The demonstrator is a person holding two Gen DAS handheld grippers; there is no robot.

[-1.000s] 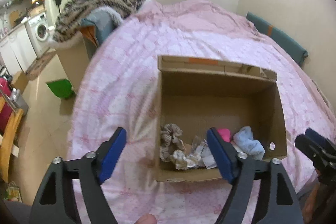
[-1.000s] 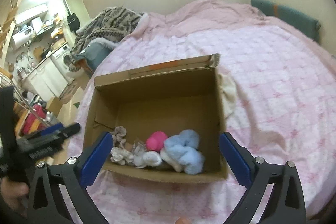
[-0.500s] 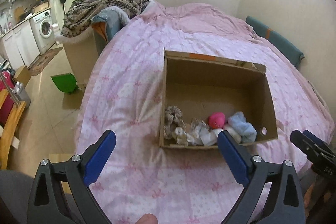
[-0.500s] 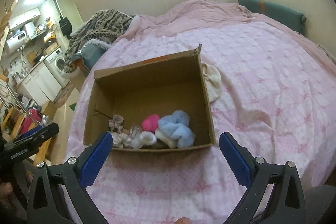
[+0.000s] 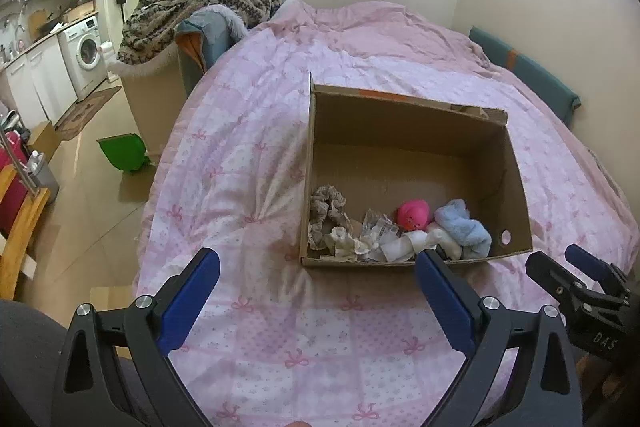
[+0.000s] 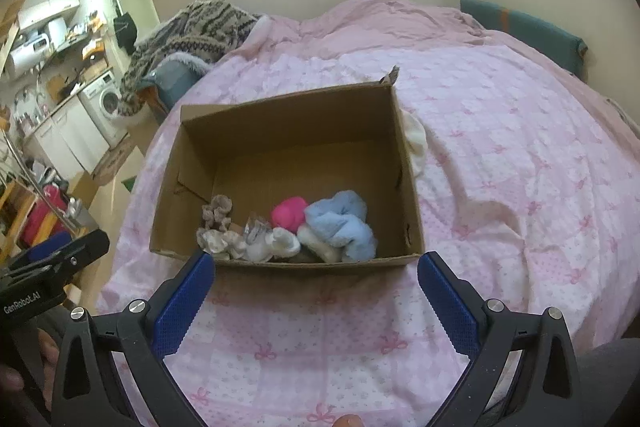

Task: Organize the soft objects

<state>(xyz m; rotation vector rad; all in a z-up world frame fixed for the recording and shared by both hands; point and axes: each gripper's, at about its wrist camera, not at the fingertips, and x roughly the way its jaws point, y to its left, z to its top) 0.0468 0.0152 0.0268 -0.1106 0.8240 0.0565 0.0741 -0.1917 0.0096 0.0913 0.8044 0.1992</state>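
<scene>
both grippers have pulled back from the cardboard box on the bed; left gripper and right gripper fingers released, empty. soft objects lie inside, so sorting looks nearly done.

Box on bed, soft items inside near wall

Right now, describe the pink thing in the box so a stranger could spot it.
On the pink bedspread sits an open cardboard box. Soft items crowd its near wall; the pink ball lies mid-row beside the fluffy blue cloth. It is the only bright pink piece.
</scene>
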